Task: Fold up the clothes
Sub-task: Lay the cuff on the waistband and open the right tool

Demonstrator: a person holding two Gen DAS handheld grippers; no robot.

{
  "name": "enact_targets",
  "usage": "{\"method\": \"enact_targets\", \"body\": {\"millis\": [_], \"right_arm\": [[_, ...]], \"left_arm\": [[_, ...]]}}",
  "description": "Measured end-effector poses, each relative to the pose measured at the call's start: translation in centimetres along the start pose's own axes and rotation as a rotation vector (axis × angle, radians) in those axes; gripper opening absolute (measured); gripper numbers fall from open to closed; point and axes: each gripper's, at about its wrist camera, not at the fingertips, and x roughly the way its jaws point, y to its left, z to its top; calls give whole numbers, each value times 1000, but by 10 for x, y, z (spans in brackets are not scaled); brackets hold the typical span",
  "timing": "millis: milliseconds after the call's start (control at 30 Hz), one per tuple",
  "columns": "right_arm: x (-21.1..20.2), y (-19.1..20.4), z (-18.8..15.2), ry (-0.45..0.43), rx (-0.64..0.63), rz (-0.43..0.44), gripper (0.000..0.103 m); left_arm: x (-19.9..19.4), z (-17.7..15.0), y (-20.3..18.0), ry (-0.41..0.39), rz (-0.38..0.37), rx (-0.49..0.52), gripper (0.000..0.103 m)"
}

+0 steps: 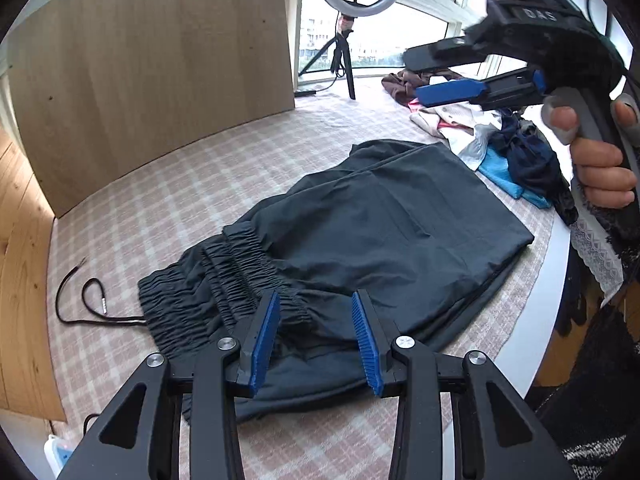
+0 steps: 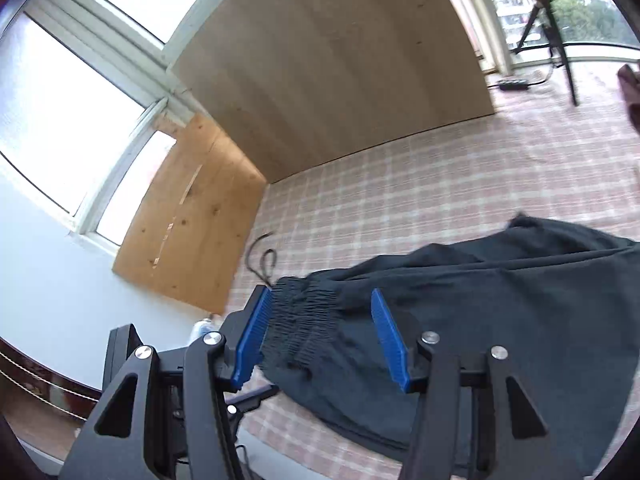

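Note:
Dark grey trousers (image 1: 380,220) lie folded lengthwise on the checked cloth, with the elastic waistband (image 1: 224,280) towards the left. A black drawstring (image 1: 80,304) trails from the waistband. My left gripper (image 1: 316,340) is open over the near edge of the trousers beside the waistband; I cannot tell if it touches the cloth. A hand (image 1: 600,172) holds my right gripper (image 1: 414,76) open, high above the far end of the trousers. In the right wrist view the right gripper (image 2: 320,332) hangs open above the waistband (image 2: 304,320) and trousers (image 2: 500,300), holding nothing.
A pile of mixed clothes (image 1: 480,136) lies at the back right. A ring light on a tripod (image 1: 348,40) stands at the back. Wooden boards (image 1: 160,60) wall the left and back. The table's white rim (image 1: 540,300) curves along the right.

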Motion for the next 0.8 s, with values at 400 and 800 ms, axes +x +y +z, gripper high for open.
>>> {"method": "enact_targets", "body": {"millis": [400, 800], "right_arm": [[-64, -196, -53, 38, 163, -326, 51], [-8, -276, 3, 183, 53, -188, 51]], "left_arm": [[58, -11, 11, 161, 164, -133, 7], [24, 16, -90, 43, 188, -214, 49]]}}
